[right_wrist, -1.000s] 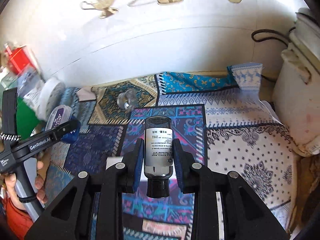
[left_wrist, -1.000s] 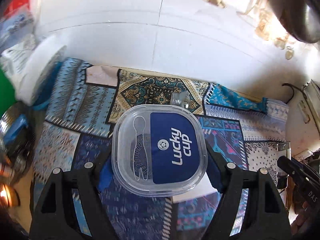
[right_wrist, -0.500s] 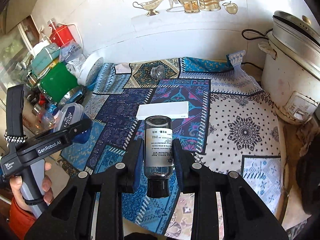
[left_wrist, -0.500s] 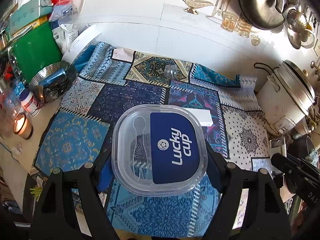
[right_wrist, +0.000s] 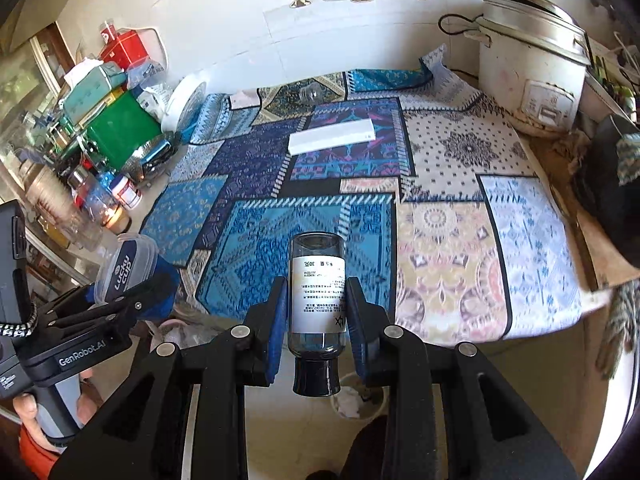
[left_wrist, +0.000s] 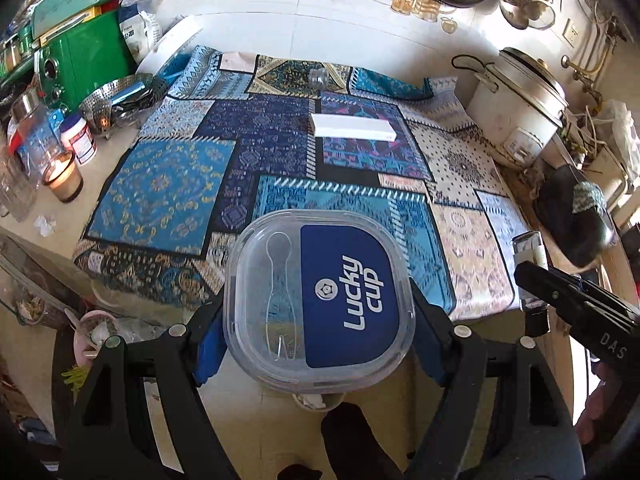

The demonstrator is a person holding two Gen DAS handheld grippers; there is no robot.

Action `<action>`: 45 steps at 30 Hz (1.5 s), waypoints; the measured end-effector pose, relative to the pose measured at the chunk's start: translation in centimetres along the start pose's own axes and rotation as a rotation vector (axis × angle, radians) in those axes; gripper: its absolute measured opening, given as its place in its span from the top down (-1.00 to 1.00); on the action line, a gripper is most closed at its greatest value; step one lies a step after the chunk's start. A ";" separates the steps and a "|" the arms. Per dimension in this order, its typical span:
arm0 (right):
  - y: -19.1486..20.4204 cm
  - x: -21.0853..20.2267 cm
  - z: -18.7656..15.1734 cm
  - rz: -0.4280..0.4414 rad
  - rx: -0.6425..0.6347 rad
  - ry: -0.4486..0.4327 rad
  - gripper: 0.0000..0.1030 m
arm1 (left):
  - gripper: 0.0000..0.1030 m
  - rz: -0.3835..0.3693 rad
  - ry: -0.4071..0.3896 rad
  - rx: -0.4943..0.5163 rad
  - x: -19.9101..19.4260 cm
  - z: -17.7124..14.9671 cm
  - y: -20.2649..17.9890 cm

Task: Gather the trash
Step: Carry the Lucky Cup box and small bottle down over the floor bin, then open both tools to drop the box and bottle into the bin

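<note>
Both grippers loaded, held off the near table edge.
Left gripper (left_wrist: 318, 334) clamps the Lucky Cup container (left_wrist: 319, 303); right gripper (right_wrist: 317, 322) clamps the small bottle (right_wrist: 318, 304). Keep both grips firm and level until over the bin (right_wrist: 357, 396) below.

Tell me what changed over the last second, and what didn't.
Both grippers pulled back and up from the patterned cloth: its near edge and the floor beyond now show, with a small bin below. The left gripper stays shut on the plastic container, the right gripper on the small bottle. Nothing was released. The white box and the clear bottle lie where they were.
</note>
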State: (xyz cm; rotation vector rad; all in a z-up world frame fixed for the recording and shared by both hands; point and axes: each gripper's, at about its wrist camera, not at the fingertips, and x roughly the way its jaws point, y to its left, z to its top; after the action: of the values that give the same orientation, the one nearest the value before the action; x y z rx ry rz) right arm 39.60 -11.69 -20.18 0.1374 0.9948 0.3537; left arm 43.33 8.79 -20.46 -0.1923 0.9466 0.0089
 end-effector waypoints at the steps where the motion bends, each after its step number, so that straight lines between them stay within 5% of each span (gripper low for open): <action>1: 0.2 0.2 -1.0 -0.004 0.011 0.013 0.50 | -0.49 0.002 0.015 0.006 0.0 -1.1 0.2; 13: -2.6 5.4 -12.8 -0.050 0.130 0.230 0.50 | -0.49 0.016 0.291 0.038 6.6 -13.3 1.2; 25: -13.0 21.7 -25.3 -0.059 0.208 0.430 0.50 | -0.49 -0.012 0.449 -0.051 25.8 -25.3 0.2; 37: -17.6 41.0 -36.6 -0.005 0.219 0.477 0.50 | -0.49 -0.061 0.515 -0.089 45.7 -33.5 2.5; 45: -19.6 46.8 -39.9 0.057 0.248 0.504 0.49 | -0.49 -0.081 0.577 -0.097 52.7 -37.1 3.5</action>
State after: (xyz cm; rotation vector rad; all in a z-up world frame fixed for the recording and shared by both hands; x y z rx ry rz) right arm 33.71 -15.33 -84.37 0.3116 1.5356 0.3225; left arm 44.02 1.99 -84.66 -0.3333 1.5144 -0.0792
